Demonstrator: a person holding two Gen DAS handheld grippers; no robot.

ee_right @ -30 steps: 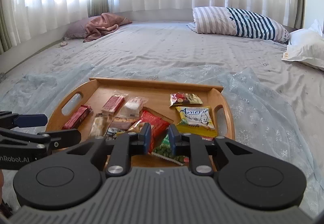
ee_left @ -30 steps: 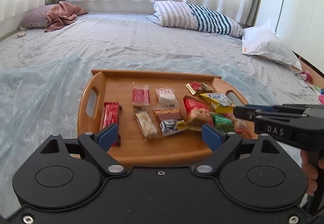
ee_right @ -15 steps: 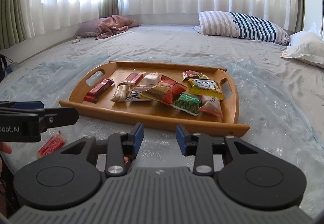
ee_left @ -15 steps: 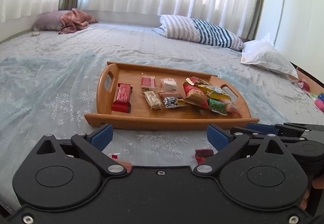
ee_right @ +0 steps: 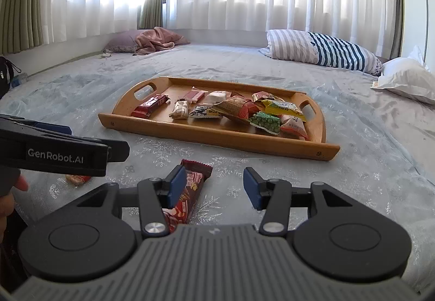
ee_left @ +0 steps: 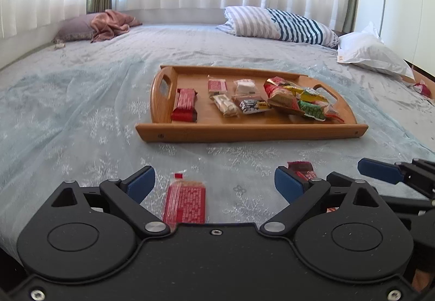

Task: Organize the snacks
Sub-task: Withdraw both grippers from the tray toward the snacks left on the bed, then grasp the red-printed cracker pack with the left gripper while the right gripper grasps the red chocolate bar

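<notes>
Snack bar (ee_right: 187,192) by R hand-held gripper (ee_right: 214,186)

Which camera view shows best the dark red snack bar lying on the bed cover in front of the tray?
The right wrist view: the dark red snack bar shows nearly whole, beside the right claw's left finger. The left wrist view shows only its end behind a finger.

"GenRobot.AI" in white letters on side of black left gripper (ee_right: 119,150), seen from right wrist view; printing on snack wrappers in shallow wooden tray with cut-out handles (ee_right: 217,139) too small or blurred to read; white pattern on flat red-and-clear snack packet (ee_left: 185,203) lying on pale blue bedspread not legible; print on dark red snack bar wrapper (ee_right: 193,181) unreadable
</notes>
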